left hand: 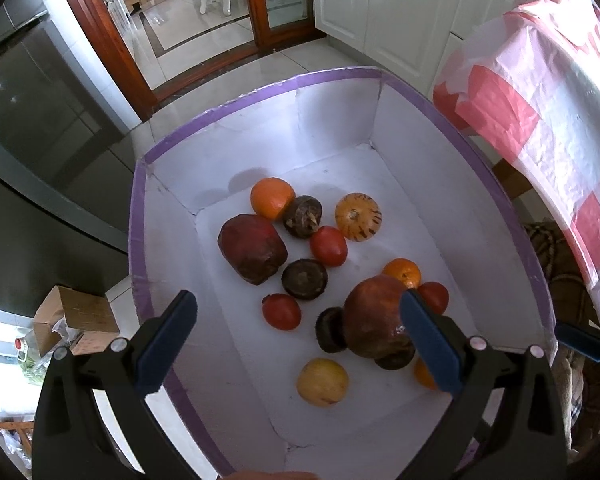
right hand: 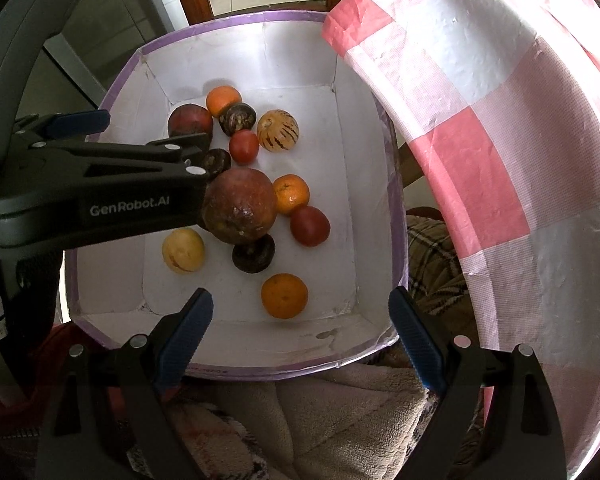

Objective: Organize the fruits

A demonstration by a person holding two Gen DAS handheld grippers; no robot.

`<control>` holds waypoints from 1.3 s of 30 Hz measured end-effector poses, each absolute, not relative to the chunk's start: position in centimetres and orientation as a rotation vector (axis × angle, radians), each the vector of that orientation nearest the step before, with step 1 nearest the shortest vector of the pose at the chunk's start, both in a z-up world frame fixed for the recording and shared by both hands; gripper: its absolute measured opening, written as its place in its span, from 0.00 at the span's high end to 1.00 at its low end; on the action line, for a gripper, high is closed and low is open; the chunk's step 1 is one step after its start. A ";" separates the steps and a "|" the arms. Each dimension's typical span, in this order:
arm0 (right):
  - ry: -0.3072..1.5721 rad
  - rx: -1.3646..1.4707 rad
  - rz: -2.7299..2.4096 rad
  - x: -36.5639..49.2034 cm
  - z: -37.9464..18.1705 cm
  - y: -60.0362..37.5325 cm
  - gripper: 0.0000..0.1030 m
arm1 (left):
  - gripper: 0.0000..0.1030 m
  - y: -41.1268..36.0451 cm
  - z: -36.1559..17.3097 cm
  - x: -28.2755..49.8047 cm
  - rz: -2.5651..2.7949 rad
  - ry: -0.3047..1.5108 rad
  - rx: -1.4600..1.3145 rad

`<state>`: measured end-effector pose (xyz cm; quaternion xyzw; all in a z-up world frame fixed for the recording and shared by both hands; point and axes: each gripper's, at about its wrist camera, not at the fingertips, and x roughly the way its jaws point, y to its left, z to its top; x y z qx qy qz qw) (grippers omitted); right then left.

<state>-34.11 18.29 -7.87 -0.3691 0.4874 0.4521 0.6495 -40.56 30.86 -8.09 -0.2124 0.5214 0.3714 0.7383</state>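
Observation:
A white box with a purple rim (left hand: 140,216) (right hand: 396,184) holds several fruits. Among them are a large pomegranate (left hand: 374,316) (right hand: 240,208), a second pomegranate (left hand: 252,248), oranges (left hand: 272,198), tomatoes (left hand: 328,246), dark mangosteens (left hand: 304,279), a striped yellow fruit (left hand: 358,217) and a pale yellow fruit (left hand: 322,382). My left gripper (left hand: 298,344) (right hand: 152,136) hangs open inside the box. Its right finger lies against the large pomegranate, which rests on two mangosteens. My right gripper (right hand: 300,332) stands open over the box's near rim with nothing between its fingers. An orange (right hand: 284,295) lies just beyond it.
A pink and white checked cloth (left hand: 540,100) (right hand: 500,120) drapes over a table right of the box. A patterned blanket (right hand: 320,420) lies under the box's near side. A cardboard carton (left hand: 76,320) sits on the tiled floor at left, beside a dark cabinet (left hand: 40,120).

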 end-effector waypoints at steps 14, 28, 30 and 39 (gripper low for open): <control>1.118 -0.843 1.029 -34.1 -8.1 18.0 0.16 | 0.01 30.9 -8.5 -40.3 0.800 1.157 -0.464; 1.121 -0.847 1.029 -34.1 -8.3 18.1 0.16 | 0.01 31.3 -8.8 -40.4 0.790 1.169 -0.470; 1.121 -0.848 1.028 -34.1 -8.3 18.1 0.16 | 0.01 31.3 -8.9 -40.4 0.788 1.170 -0.472; 1.123 -0.851 1.029 -34.2 -8.5 18.0 0.16 | 0.01 31.4 -8.9 -40.4 0.787 1.171 -0.472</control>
